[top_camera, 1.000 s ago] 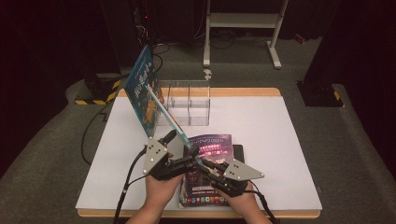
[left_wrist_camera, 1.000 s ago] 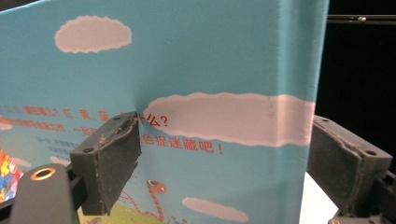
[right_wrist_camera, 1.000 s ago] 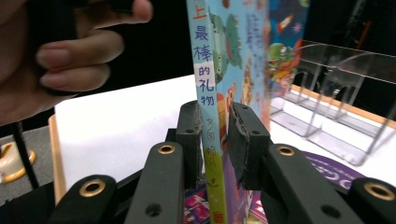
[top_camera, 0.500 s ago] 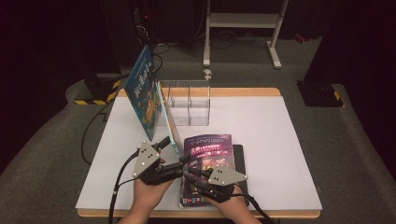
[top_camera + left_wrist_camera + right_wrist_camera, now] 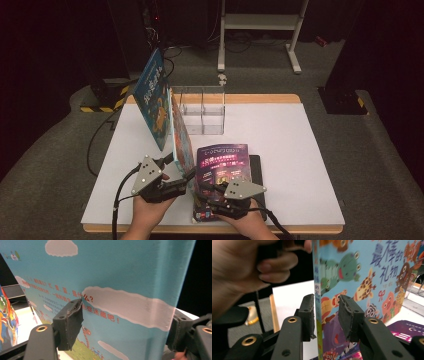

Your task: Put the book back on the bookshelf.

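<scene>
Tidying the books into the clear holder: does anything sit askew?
Yes. The blue book leans tilted against the clear holder rather than standing inside it. A second picture book stands on edge outside it, between both grippers' jaws.

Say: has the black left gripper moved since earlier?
Yes, toward the table's near edge, away from the clear plastic box; its jaws have just been closing, the blue picture book between them.

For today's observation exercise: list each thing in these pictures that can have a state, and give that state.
Left gripper: jaws closing around the thin book, one pad not yet touching.
Right gripper: jaws opening, apart from the spine between them.
Thin book: upright on its edge.
Blue book: standing, tilted, beside the rack.
Purple book: flat, shut.
Clear rack: upright, empty.
</scene>
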Motion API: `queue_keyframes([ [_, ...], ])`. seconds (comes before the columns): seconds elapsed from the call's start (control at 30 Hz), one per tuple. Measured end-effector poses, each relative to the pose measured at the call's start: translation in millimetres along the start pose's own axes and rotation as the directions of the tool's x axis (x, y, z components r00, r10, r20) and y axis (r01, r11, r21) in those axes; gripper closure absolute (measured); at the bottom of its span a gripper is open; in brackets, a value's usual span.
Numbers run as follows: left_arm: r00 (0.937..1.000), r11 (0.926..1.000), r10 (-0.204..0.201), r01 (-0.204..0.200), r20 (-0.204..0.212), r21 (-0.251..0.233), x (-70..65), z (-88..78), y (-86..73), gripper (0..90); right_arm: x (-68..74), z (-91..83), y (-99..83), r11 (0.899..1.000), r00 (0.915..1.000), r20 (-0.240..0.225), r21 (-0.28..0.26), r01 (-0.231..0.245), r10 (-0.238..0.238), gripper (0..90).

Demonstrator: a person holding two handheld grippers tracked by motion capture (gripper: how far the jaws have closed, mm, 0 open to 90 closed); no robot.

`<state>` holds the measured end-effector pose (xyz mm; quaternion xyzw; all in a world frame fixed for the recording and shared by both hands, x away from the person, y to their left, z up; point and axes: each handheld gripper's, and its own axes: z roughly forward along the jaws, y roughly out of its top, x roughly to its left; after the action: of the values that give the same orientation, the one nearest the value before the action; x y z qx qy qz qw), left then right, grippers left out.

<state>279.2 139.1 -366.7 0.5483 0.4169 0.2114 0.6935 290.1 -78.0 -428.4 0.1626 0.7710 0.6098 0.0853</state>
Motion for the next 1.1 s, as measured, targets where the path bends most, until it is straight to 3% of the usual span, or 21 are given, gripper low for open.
queue_keyframes([
  [0.13,0.9999,0.9999,0.010,-0.010,0.007,0.007,-0.1,-1.5,-1.2,29.9,-3.7,-15.0,-0.7,0.999,0.9997,0.012,-0.037,-0.022,0.022,63.0],
  [0.27,0.9999,0.9999,0.012,-0.012,0.005,0.008,-0.2,-3.6,-3.2,30.6,-16.6,-30.4,-2.5,0.997,0.9935,0.106,-0.064,-0.036,0.042,63.0],
  [0.37,0.9997,0.9997,0.020,-0.020,0.014,0.011,0.8,-6.4,-5.5,31.6,-30.5,-38.5,-4.3,0.994,0.9823,0.172,-0.089,-0.059,0.074,62.5],
  [0.47,0.9994,0.9993,0.019,-0.020,0.029,0.031,3.0,-9.1,-8.1,33.1,-44.1,-45.2,-7.0,0.990,0.9652,0.244,-0.123,-0.065,0.094,62.0],
  [0.57,0.9987,0.9973,0.049,-0.050,0.017,0.054,4.0,-9.3,-13.4,35.5,-54.3,-50.3,-8.6,0.987,0.9488,0.295,-0.140,-0.074,0.113,61.8],
  [0.63,0.9991,0.9982,0.042,-0.042,0.011,0.044,6.8,-11.0,-14.9,38.0,-56.5,-52.5,-9.6,0.985,0.9428,0.310,-0.151,-0.077,0.121,61.8],
  [0.77,0.9995,0.9993,0.030,-0.030,-0.006,0.024,11.4,-15.7,-13.8,39.6,-56.8,-52.8,-13.8,0.986,0.9397,0.320,-0.147,-0.077,0.121,61.8],
  [1.1,0.9985,0.9986,0.046,-0.045,-0.030,0.027,17.9,-25.6,-10.5,41.8,-59.6,-52.9,-20.3,0.987,0.9316,0.339,-0.136,-0.089,0.131,61.7],
])
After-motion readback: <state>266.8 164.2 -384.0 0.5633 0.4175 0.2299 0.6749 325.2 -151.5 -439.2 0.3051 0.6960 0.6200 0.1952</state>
